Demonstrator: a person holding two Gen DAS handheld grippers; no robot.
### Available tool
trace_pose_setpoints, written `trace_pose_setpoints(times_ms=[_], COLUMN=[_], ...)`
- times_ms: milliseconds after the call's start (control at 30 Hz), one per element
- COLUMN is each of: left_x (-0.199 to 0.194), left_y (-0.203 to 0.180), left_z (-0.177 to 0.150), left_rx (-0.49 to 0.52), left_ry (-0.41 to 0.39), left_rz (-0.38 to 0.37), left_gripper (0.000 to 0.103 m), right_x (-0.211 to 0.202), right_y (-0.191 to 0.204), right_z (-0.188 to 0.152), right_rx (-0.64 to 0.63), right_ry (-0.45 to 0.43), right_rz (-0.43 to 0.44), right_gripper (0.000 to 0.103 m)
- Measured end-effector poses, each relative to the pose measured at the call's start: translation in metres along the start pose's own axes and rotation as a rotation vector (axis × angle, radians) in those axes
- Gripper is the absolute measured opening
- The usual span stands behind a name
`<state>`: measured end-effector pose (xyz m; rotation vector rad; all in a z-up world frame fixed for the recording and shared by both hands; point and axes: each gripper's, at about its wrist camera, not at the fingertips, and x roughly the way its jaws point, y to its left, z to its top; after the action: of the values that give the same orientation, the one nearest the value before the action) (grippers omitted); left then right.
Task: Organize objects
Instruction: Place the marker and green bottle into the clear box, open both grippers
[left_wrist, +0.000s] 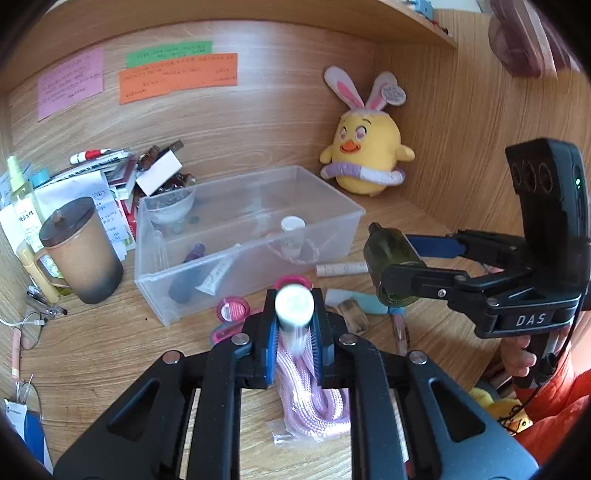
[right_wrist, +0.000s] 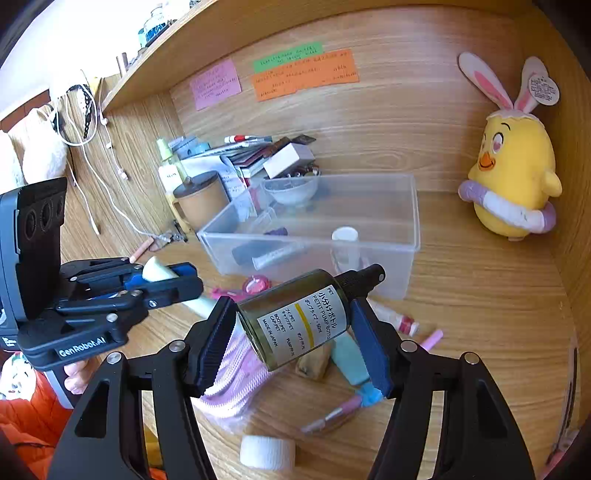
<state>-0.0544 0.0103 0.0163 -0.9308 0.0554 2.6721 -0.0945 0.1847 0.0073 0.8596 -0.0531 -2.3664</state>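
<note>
Holding one item in each gripper above the desk clutter. Left gripper (left_wrist: 294, 325): jaws fully closed on a small white tube (left_wrist: 294, 303), cap end pointing forward toward the bin (left_wrist: 347, 210). Right gripper (right_wrist: 295, 332): jaws about half open but pressed on a green pump bottle (right_wrist: 295, 317), gripped across its body; long axis runs between the pads, slanting up to the right, black pump tip toward the bin's near wall.

Key relation: the clear bin lies ahead of and below both tools, open side up, long axis roughly across the view. Judged from the right wrist view, the bottle tip sits just short of the near wall; the right hand looks nearer. The tube lies further back, over a pink rope (left_wrist: 314, 398).

Next likely: carry forward over the rim, then release.
</note>
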Motion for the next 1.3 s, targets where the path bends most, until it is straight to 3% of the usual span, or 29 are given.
trace_pose_setpoints(times_ms=[433, 833, 1100, 1300], left_x=[-0.030, -0.016, 0.033, 0.066], left_y=[0.033, 0.076, 0.094, 0.103], left_z=[0.040, 0.074, 0.079, 0.073], left_rx=[-0.060, -0.127, -0.165, -0.195], left_ry=[-0.118, -0.151, -0.085, 0.003], left_rz=[0.065, 0.123, 0.158, 0.110], left_gripper=[0.015, 0.015, 0.015, 0.015], right_x=[0.009, 0.044, 0.089, 0.119], right_y=[-0.001, -0.006, -0.008, -0.001], right_z=[0.036, 0.073, 0.086, 0.087], right_rx=[-0.027, -0.048, -0.054, -0.081], right_ry=[-0.053, -0.024, 0.060, 0.119], right_rz=[-0.008, -0.024, -0.026, -0.046], right_gripper=[0.061, 0.061, 0.061, 0.061])
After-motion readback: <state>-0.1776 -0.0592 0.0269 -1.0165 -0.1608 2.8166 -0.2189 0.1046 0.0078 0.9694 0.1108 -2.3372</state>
